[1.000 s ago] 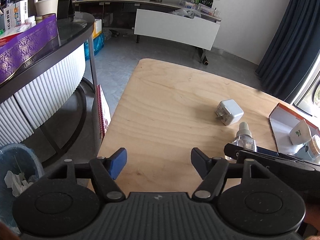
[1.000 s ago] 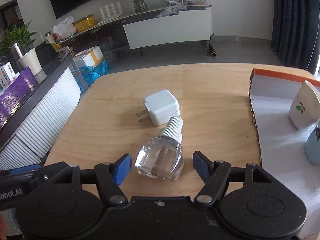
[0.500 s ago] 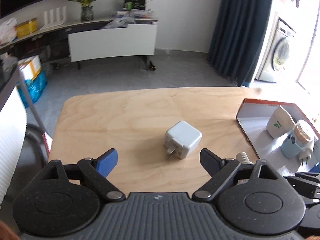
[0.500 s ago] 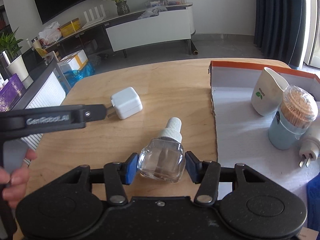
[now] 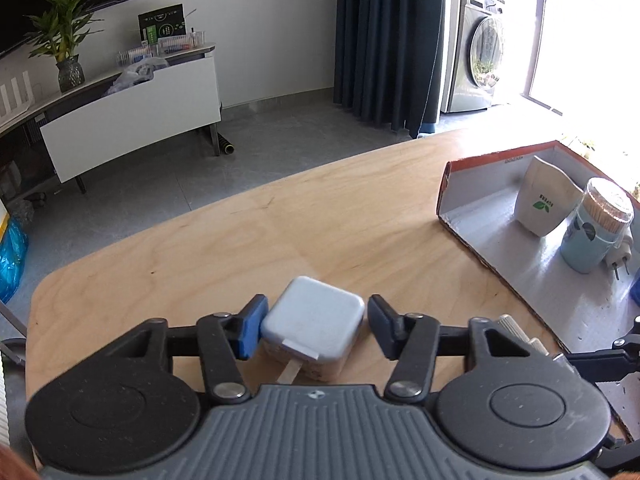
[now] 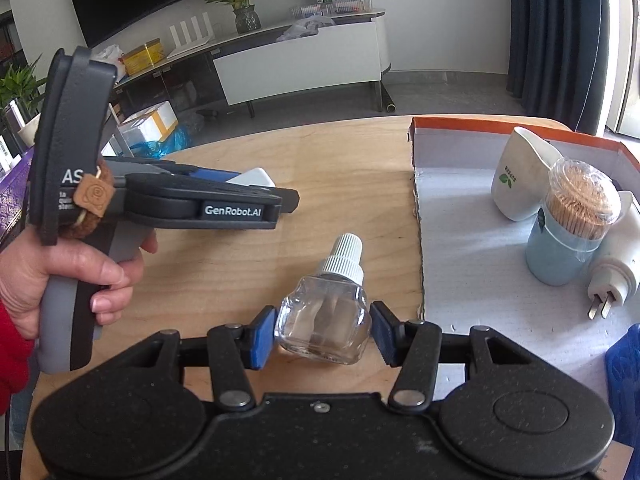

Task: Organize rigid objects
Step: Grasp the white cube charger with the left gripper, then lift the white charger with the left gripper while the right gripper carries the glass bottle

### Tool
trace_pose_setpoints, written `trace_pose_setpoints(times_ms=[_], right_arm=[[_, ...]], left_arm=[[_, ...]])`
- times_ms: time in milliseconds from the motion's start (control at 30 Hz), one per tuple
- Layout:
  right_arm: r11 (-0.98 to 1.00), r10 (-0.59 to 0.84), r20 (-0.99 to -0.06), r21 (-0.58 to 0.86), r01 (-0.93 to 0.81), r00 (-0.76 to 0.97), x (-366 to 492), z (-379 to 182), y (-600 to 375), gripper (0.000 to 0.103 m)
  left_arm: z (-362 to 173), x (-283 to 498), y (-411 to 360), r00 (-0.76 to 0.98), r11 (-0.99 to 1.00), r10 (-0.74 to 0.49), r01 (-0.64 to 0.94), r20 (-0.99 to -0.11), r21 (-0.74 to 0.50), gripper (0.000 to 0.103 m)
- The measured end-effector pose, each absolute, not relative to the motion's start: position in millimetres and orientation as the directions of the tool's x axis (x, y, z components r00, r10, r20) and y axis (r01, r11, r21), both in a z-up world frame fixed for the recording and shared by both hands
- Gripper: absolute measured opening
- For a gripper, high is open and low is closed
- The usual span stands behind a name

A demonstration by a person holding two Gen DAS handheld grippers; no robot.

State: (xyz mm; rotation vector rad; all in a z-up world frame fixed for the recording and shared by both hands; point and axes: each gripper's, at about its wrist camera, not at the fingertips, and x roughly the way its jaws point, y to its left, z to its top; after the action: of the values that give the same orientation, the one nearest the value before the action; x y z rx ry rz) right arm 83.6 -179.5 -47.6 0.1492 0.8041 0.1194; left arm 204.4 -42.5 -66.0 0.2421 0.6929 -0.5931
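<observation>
You are closing the left gripper [image 5: 314, 330] around the white charger cube [image 5: 314, 326]: its fingers have just been narrowing, the left pad [image 5: 250, 330] is touching the cube's side, and a thin gap is still showing at the right pad, so the fingers are standing slightly apart rather than clamped. The cube is lying on the wooden worktop [image 5: 240, 240], prongs toward you.

You are gripping the clear glass bottle [image 6: 324, 322] with the right gripper [image 6: 323, 334]; both pads are pressing its flanks, and its white ribbed cap [image 6: 344, 260] is pointing away from you. The bottle is sitting just beside the edge of the orange-rimmed cardboard tray [image 6: 416, 216].

The tray is holding a white cup [image 6: 520, 176], a light blue toothpick jar [image 6: 568, 224] and a white plug [image 6: 612, 276].

Behind the worktop you are facing grey floor tiles, a white low cabinet [image 5: 128, 120], dark curtains [image 5: 388, 40] and a washing machine [image 5: 476, 60].
</observation>
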Motion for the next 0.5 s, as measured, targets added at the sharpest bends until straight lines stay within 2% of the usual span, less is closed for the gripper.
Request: trace_pose_setpoints(times_ms=[33, 67, 200, 500], right_arm=[[0.983, 0.162, -0.706, 0.178, -0.048, 0.690, 83, -48, -179, 0.062], [0.983, 0.162, -0.704, 0.178, -0.048, 0.692, 83, -49, -179, 0.062], [0.983, 0.158, -0.706, 0.180, -0.041, 0.690, 83, -48, -179, 0.062], [0.977, 0.196, -0.683, 0.198, -0.080, 0.703, 78, -46, -179, 0.062]], left_arm=[[-66, 201, -41, 0.619, 0.811, -0.434, 0.585, -0.655, 0.015, 0.049], [-66, 198, -39, 0.621, 0.812, -0.437, 0.583, -0.651, 0.012, 0.042], [-63, 188, -34, 0.635, 0.831, -0.413, 0.556, -0.653, 0.015, 0.042], [-44, 143, 1, 0.659, 0.952, -0.247, 0.300, -0.711, -0.053, 0.042]])
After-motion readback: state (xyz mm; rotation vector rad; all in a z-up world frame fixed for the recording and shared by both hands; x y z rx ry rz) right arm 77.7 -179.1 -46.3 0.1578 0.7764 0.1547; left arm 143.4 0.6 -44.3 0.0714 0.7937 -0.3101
